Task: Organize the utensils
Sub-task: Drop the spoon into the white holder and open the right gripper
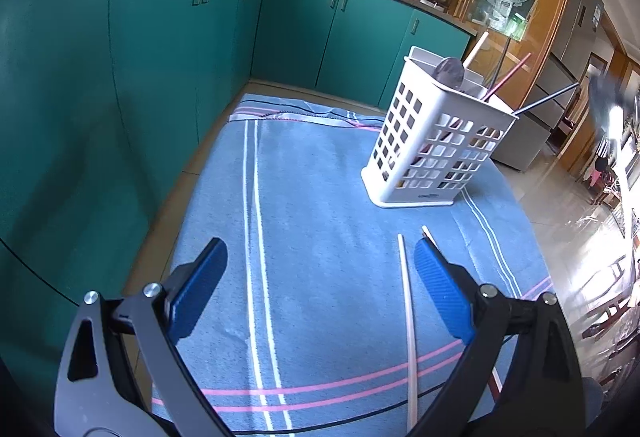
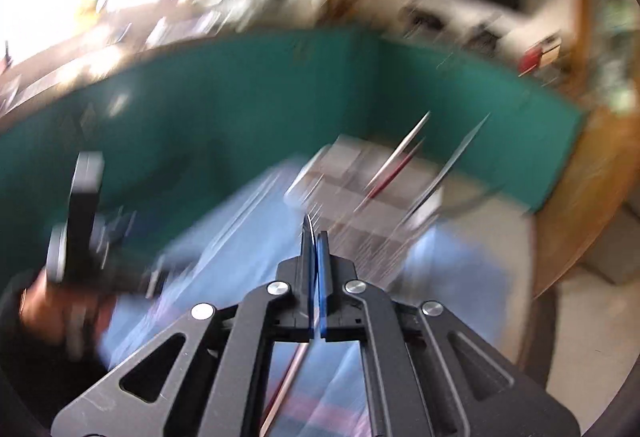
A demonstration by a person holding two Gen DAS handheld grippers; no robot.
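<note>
A white perforated utensil holder (image 1: 436, 141) stands at the far right of the blue striped towel (image 1: 320, 217), with a spoon and several chopsticks in it. Two white chopsticks (image 1: 408, 321) lie on the towel by my left gripper's right finger. My left gripper (image 1: 320, 257) is open and empty above the towel. The right wrist view is badly blurred. My right gripper (image 2: 318, 237) is shut on a thin utensil (image 2: 286, 385) that runs back under the jaws, above the towel (image 2: 448, 269). The holder (image 2: 360, 205) lies ahead of it.
Teal kitchen cabinets (image 1: 160, 57) wall the left and back sides. The tiled floor (image 1: 568, 221) lies to the right of the towel. Pots stand on the counter behind. The hand with my left gripper shows in the right wrist view (image 2: 80, 237).
</note>
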